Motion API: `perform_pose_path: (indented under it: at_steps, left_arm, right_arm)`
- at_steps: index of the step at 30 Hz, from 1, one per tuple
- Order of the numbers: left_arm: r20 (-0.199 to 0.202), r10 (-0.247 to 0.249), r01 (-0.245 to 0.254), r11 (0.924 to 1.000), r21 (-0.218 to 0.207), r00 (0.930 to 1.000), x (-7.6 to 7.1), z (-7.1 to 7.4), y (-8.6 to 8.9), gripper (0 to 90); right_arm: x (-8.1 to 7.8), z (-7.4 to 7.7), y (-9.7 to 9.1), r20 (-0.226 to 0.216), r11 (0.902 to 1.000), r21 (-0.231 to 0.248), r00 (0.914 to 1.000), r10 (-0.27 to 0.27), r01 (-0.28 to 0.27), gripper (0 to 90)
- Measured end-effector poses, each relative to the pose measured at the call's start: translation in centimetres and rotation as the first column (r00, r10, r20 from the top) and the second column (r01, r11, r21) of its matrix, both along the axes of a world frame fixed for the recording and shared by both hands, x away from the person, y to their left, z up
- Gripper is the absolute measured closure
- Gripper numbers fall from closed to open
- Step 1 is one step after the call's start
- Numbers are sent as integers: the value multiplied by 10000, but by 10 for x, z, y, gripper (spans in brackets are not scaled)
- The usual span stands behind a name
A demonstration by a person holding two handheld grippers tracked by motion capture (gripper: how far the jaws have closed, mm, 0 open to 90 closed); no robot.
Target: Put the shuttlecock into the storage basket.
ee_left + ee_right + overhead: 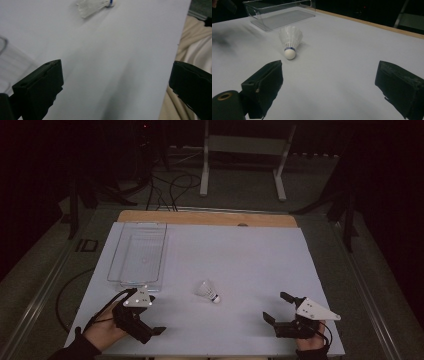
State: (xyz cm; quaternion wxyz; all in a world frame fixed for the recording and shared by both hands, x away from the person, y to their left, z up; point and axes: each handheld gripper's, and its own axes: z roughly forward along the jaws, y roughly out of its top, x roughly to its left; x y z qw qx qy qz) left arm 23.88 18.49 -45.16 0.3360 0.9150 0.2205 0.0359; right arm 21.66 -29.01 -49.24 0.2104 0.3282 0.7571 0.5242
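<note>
Broad white table sheet point(240, 255) over a wooden board, bare but for two things. Clear rectangular plastic bin point(138, 255), empty, at far left. White feathered shuttlecock point(208, 291) with a blue-banded cork, on its side just right of the bin's near end, between both tools. Left gripper point(150, 320) and right gripper point(277, 307) wide apart, holding nothing. Probably pre-grasp; next, presumably a light pinch near the cork.

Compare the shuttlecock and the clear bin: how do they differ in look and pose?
The shuttlecock is opaque white with a blue band at its cork; the clear bin is see-through. The shuttlecock lies tipped on its side; the bin sits upright, open top, empty. The shuttlecock is far smaller. Both rest on the white table, ungripped.
</note>
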Motion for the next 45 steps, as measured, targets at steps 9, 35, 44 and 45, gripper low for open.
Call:
perform_pose_path:
  at_steps: [9, 35, 44, 45]
  left_arm:
    - [-109, -286, 292, 9981, 543, 9995, 5, 4, -11, 1]
    - [-584, -1089, 1140, 9892, 922, 9923, 25, 15, -34, 2]
    - [-1031, -1146, 1270, 9843, 1228, 9880, 35, 17, -48, 2]
    - [-1118, -1208, 1349, 9824, 1289, 9864, 37, 17, -49, 2]
  right_arm:
    - [0, 0, 0, -41, 10000, -46, 10000, 4, -4, 77]
    - [0, 0, 2, -136, 9999, -99, 9998, 116, -117, 77]
    - [0, -1, 2, -204, 9999, -94, 9997, 132, -134, 77]
    - [0, -1, 2, -214, 9999, -93, 9997, 132, -134, 77]
